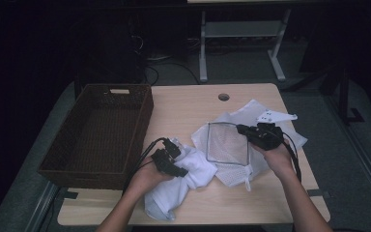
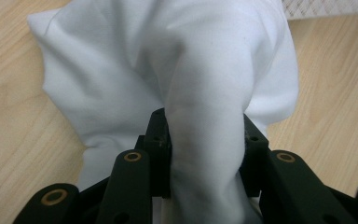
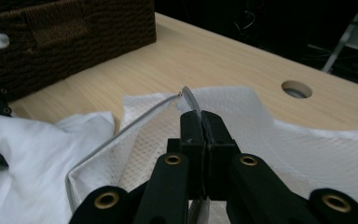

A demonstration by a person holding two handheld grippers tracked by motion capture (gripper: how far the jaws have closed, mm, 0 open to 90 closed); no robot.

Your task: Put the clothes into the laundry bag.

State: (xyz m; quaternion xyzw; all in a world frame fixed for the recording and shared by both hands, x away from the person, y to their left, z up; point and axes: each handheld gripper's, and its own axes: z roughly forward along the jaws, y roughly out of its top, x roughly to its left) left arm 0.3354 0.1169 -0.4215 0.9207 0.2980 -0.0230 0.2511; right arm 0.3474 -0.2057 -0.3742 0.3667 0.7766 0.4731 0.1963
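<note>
- White garment [image 1: 176, 181]: bunched soft cloth on the wooden table [image 1: 193, 108], just right of the wicker basket [image 1: 99, 133], near the table's front edge. A thick fold runs lengthwise between the jaws in the left gripper view [image 2: 205, 140].
- Left gripper [image 1: 174, 169]: clamped on that fold; pads press the cloth from both sides. It sits between the basket and the mesh bag.
- Mesh laundry bag [image 1: 227, 145]: white netting with a grey zip edge, well right of the basket, mouth propped open toward the garment. Its long axis runs away from the person.
- Right gripper [image 1: 244, 129]: jaws pinched tight on the bag's zip rim [image 3: 186, 100], holding the far right corner of the opening raised, on the side away from the basket.
- Key relation: the bag's mouth lies just right of the held garment, away from the basket. Judged next move: the left hand, the nearer one, carries the cloth rightward into the opening while the right keeps the rim lifted.
- Risk, judged: cloth snagging on the near rim.
</note>
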